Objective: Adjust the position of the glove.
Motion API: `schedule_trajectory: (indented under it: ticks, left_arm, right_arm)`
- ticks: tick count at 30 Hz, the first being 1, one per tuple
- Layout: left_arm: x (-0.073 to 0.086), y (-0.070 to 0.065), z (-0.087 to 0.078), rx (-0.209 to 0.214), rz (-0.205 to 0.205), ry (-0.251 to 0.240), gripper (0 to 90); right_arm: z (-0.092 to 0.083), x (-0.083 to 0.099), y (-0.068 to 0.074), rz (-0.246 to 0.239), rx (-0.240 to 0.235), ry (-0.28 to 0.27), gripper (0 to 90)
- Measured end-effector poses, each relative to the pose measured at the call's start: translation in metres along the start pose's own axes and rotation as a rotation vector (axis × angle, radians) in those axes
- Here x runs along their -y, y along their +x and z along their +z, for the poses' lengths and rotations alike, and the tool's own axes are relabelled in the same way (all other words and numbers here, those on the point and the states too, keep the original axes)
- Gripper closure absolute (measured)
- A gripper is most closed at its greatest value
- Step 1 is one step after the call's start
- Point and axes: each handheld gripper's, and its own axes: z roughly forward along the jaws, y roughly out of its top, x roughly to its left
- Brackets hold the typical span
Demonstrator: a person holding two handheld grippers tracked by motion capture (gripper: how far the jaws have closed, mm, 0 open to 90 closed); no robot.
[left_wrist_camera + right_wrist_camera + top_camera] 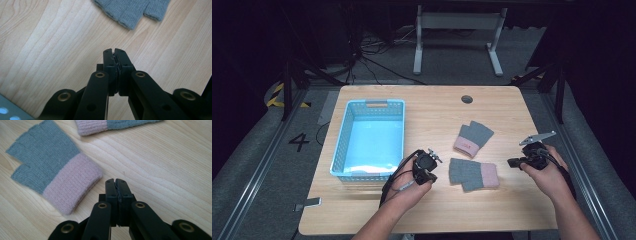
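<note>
Wooden table (432, 107): one light-blue slotted basket (343, 131) at its left half, nothing lying in it. Two fingerless knit gloves, grey with pink cuffs, to the right of the basket and outside it: near glove (473, 174) flat between the two grippers; far glove (473, 137) just beyond it, apart from it. Left gripper (115, 53): jaws clenched, nothing held, above bare wood beside the basket. Right gripper (116, 182): jaws clenched, nothing held, just beside the near glove's cuff
</note>
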Motion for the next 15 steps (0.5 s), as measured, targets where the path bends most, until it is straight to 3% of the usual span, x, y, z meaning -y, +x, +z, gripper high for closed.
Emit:
schedule_trajectory:
  ticks: [12, 15]
  left_arm:
    - [-0.009, -0.003, 0.001, 0.017, 0.029, -0.047, 89.6]
    - [-0.011, -0.005, 0.001, 0.008, 0.039, -0.052, 89.4]
  right_arm:
    - [-0.004, 0.009, 0.003, 0.009, 0.01, -0.037, 90.0]
    - [-0.005, 0.009, 0.007, 0.01, -0.016, -0.061, 90.0]
